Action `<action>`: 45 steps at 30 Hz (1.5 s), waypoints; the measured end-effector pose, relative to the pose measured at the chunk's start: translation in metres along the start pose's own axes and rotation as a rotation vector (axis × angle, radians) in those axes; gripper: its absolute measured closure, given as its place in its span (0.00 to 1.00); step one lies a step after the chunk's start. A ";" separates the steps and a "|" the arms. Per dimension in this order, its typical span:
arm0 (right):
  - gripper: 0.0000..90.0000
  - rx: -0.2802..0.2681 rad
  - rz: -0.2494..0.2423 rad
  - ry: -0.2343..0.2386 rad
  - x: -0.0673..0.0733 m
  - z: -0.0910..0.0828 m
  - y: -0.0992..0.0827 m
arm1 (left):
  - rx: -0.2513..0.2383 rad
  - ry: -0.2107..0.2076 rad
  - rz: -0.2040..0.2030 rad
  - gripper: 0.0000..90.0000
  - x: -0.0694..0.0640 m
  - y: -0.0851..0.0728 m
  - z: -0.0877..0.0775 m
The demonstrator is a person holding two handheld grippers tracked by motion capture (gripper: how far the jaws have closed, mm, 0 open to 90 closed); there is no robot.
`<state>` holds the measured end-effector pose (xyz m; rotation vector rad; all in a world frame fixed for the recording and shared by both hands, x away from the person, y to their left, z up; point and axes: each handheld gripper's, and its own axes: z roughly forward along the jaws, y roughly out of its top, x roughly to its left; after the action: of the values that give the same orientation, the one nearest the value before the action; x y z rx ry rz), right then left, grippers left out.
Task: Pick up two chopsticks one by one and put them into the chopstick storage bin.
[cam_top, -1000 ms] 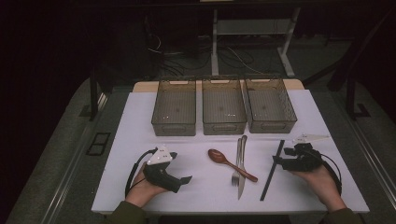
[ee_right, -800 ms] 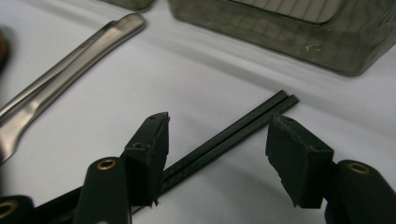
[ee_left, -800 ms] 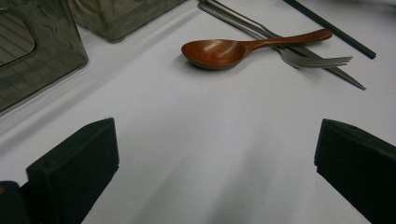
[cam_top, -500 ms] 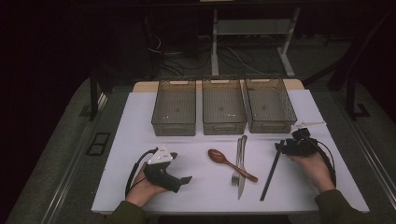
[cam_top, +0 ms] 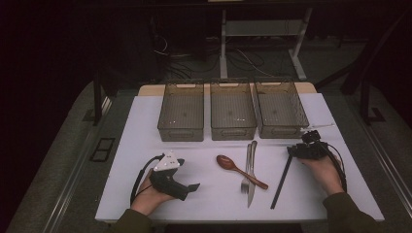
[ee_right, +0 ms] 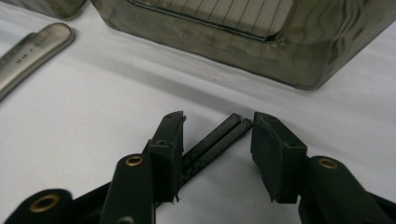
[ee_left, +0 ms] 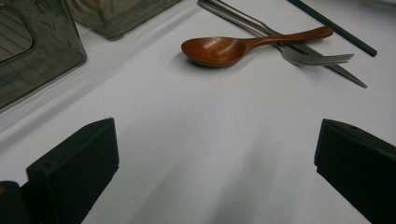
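Now your right gripper [ee_right: 217, 140], jaws closing but not yet gripping, straddles the chopsticks [ee_right: 212, 142], which run toward one o'clock; your left gripper [cam_top: 175, 182] rests open.

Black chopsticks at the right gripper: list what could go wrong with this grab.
The right gripper, its jaws just closing, straddles only the far tips of the black chopsticks, so they may pivot or slip out when lifted. They are two loose sticks; one might get left behind. The right bin stands just ahead, so swinging ends could knock it.
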<state>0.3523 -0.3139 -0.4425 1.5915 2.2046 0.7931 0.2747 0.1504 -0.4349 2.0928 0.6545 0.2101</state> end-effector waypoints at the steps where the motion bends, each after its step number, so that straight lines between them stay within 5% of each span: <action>1: 0.61 0.000 0.000 0.000 0.000 0.000 0.000 | 0.001 -0.001 0.000 0.00 0.000 0.000 0.000; 32: 0.78 0.012 -0.110 -0.007 0.021 0.009 0.016 | 0.002 -0.001 0.000 0.00 0.000 0.000 0.000; 45: 0.74 0.026 -0.126 -0.017 0.027 0.012 0.018 | -0.003 0.001 -0.003 0.00 -0.001 0.000 -0.001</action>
<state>0.3642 -0.2814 -0.4396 1.4484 2.2857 0.7149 0.2737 0.1503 -0.4341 2.0884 0.6578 0.2104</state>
